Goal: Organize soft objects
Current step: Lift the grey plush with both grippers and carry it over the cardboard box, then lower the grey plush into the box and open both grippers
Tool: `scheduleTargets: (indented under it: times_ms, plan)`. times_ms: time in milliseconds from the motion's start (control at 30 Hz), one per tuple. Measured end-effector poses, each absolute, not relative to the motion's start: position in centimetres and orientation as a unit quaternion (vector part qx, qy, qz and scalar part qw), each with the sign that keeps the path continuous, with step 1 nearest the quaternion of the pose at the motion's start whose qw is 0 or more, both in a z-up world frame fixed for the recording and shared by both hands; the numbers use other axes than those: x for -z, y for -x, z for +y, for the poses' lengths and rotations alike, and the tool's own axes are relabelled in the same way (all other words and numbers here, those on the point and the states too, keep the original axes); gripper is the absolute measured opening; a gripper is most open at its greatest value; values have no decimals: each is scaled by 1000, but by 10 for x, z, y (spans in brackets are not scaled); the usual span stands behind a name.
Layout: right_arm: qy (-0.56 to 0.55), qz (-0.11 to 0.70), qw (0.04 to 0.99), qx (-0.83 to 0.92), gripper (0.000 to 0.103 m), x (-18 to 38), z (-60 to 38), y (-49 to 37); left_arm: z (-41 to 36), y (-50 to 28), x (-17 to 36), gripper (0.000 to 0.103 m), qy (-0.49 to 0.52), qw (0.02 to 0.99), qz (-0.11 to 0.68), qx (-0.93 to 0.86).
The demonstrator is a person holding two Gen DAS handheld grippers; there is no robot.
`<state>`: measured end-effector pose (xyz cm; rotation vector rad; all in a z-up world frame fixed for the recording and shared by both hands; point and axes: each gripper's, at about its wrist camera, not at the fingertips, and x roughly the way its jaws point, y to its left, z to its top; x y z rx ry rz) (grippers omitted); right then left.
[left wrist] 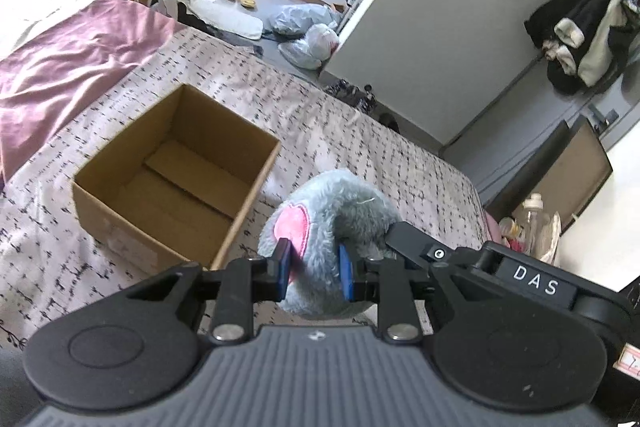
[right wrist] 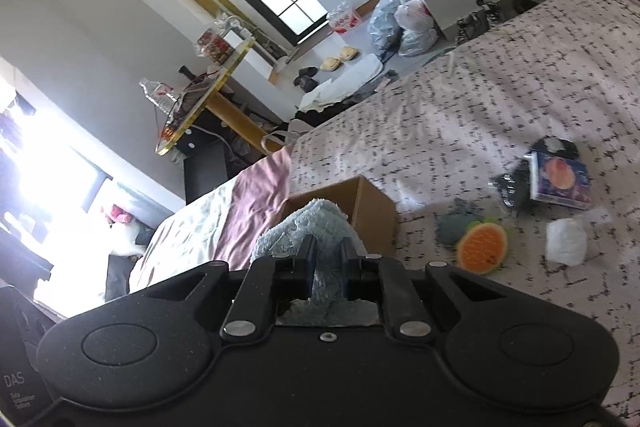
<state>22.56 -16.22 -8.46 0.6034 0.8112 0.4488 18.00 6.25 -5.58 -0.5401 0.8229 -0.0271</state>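
Observation:
My left gripper (left wrist: pixel 314 267) is shut on a grey-blue plush toy (left wrist: pixel 340 211) with a pink heart patch, held above the bed just right of an open, empty cardboard box (left wrist: pixel 176 179). My right gripper (right wrist: pixel 326 267) is shut on the same kind of light blue plush (right wrist: pixel 308 227), in front of the box (right wrist: pixel 372 211). The right gripper's black body also shows at the right of the left wrist view (left wrist: pixel 532 283). On the bed to the right lie an orange-and-green plush (right wrist: pixel 482 247) with a grey part, a white soft wad (right wrist: pixel 566 241) and a printed packet (right wrist: pixel 560 179).
The bed (left wrist: pixel 360 131) has a patterned pink sheet and a mauve blanket (left wrist: pixel 72 55) at the left. Beyond its edge are plastic bags (left wrist: pixel 308 31), slippers, a yellow table (right wrist: pixel 208 99) and hanging clothes (left wrist: pixel 584 27). A dark object (right wrist: pixel 510 187) lies by the packet.

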Motion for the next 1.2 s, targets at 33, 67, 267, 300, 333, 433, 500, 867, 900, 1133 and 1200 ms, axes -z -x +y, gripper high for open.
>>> scheduleTargets:
  times_ms: [33, 67, 267, 300, 333, 433, 500, 867, 900, 1133, 1200]
  plan:
    - [-285, 384, 851, -216, 13, 83, -158, -226, 67, -180, 55, 24, 261, 882, 392, 11]
    - [-284, 384, 851, -218, 13, 82, -153, -228, 71, -180, 54, 24, 262, 883, 390, 10]
    - [-273, 385, 850, -233, 13, 77, -127, -236, 96, -182, 52, 24, 274, 881, 385, 0]
    - [-271, 385, 850, -235, 13, 77, -123, -238, 100, -182, 52, 24, 276, 881, 383, -2]
    - [-271, 385, 850, -237, 13, 76, -119, -239, 105, -183, 52, 24, 277, 882, 382, -4]
    - [-270, 387, 848, -241, 13, 79, -107, -244, 115, -186, 53, 24, 279, 882, 379, -11]
    - [-269, 389, 847, -244, 13, 81, -98, -246, 123, -188, 55, 24, 283, 881, 378, -16]
    - [-262, 411, 835, -257, 13, 100, -53, -265, 166, -202, 74, 24, 290, 874, 388, -45]
    - [-262, 413, 834, -256, 13, 102, -50, -267, 170, -204, 76, 24, 291, 872, 390, -46]
    - [-254, 423, 835, -245, 13, 115, -33, -277, 179, -220, 93, 24, 280, 871, 400, -55]
    - [-244, 424, 838, -242, 13, 121, -28, -279, 178, -227, 101, 24, 267, 871, 408, -57]
